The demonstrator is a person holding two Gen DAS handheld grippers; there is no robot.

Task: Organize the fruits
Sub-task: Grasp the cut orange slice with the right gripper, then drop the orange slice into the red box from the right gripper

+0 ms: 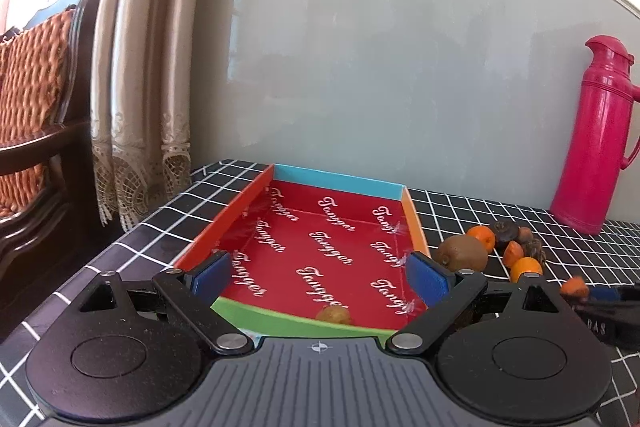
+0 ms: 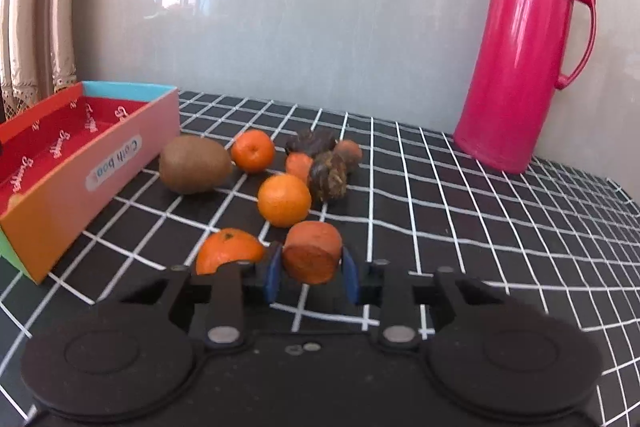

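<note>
A red-lined box (image 1: 240, 205) with coloured walls sits on the checked cloth; one small brownish fruit (image 1: 333, 314) lies at its near end. My left gripper (image 1: 320, 277) is open over the box's near end. My right gripper (image 2: 311, 269) is shut on a carrot piece (image 2: 312, 251) just above the cloth; it also shows in the left wrist view (image 1: 575, 287). To the right of the box (image 2: 60, 195) lie a kiwi (image 2: 195, 164), three tangerines (image 2: 284, 199) (image 2: 253, 151) (image 2: 228, 251), more carrot pieces (image 2: 299, 165) and dark brown lumps (image 2: 329, 175).
A tall pink thermos (image 2: 520, 67) stands at the back right against the grey wall. A curtain (image 1: 136, 67) and a wooden chair with an orange cushion (image 1: 28, 87) are off the table's left edge.
</note>
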